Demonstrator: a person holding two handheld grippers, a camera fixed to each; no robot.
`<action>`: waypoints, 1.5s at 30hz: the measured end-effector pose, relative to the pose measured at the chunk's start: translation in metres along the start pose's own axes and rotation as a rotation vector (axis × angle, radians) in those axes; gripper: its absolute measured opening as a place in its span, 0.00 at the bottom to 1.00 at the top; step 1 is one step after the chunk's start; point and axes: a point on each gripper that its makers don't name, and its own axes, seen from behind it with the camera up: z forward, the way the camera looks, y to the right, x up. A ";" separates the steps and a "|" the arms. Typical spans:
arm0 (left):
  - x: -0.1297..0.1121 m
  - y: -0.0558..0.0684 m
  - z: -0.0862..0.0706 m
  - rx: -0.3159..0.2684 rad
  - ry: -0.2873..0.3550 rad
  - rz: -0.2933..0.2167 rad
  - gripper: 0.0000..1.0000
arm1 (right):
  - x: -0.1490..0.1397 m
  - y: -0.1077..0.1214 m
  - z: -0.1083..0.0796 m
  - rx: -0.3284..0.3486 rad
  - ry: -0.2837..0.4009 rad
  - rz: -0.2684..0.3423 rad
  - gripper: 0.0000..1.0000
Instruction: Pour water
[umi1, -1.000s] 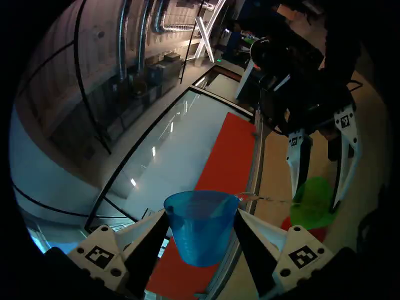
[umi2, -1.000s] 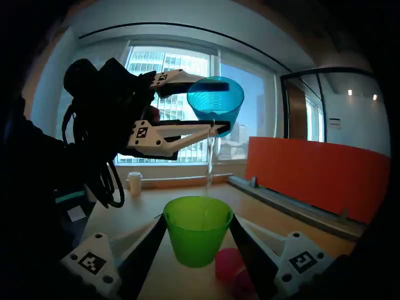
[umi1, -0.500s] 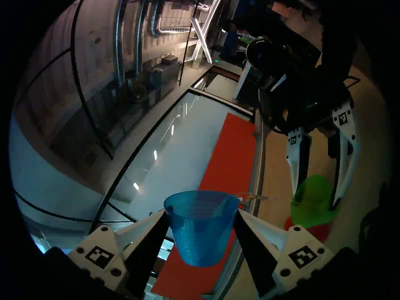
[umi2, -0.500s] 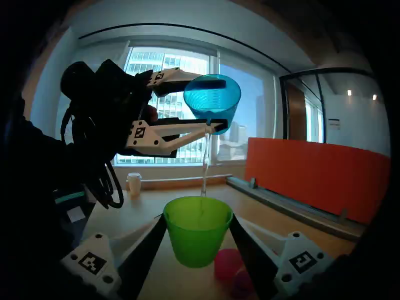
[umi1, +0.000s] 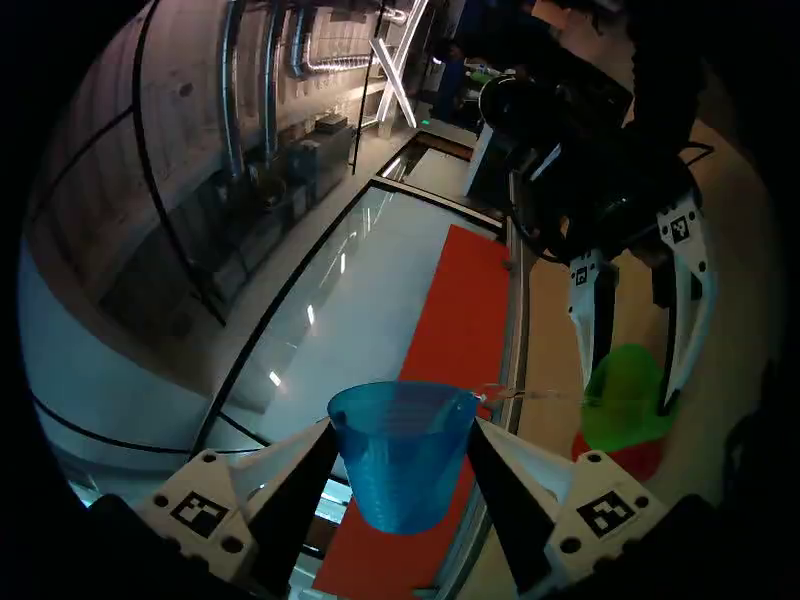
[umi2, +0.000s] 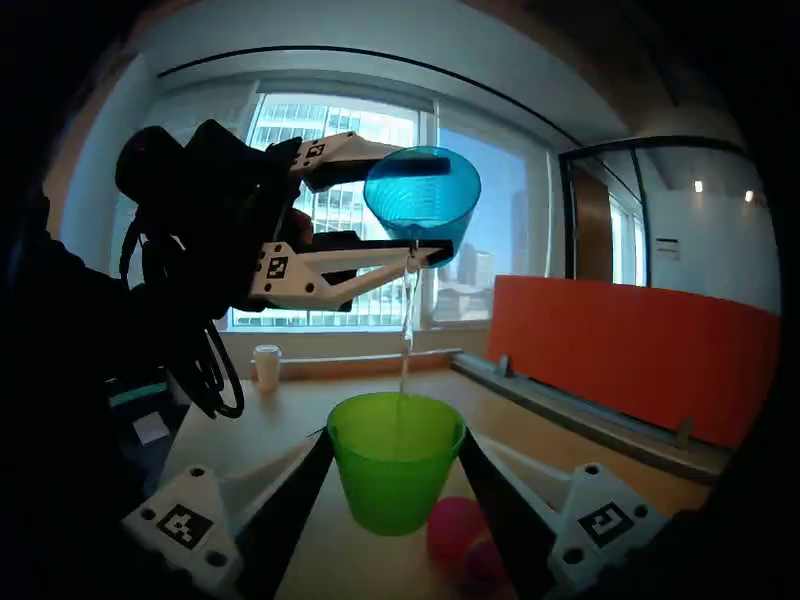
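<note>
Two light, likely squashy cups: left tongs (umi1: 403, 430) pinch the blue cup (umi1: 403, 470) mid-wall, right tongs (umi2: 396, 440) the green cup (umi2: 396, 475).

Water running from a blue cup into a green one

The right gripper (umi2: 396, 442) clamps a green cup (umi2: 396, 485) upright between its two fingers, above a wooden table (umi2: 250, 430). Higher up, the left gripper (umi2: 438, 200) pinches a blue cup (umi2: 422, 195) tipped on its side, and a thin stream of water (umi2: 405, 320) falls from its rim into the green cup. A pink cup (umi2: 452, 525) sits just beside the green one; a small white cup (umi2: 267, 365) stands far back by the window (umi2: 340, 130).
</note>
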 end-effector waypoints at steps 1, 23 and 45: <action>0.000 0.000 0.000 -0.001 0.000 0.002 0.85 | 0.000 0.000 0.000 -0.001 0.000 0.001 0.91; 0.013 -0.004 0.000 -0.001 0.012 0.056 0.85 | 0.002 0.002 -0.001 -0.002 0.002 -0.001 0.91; 0.017 -0.008 0.000 0.003 0.019 0.116 0.85 | 0.002 0.003 0.001 -0.005 0.003 -0.002 0.91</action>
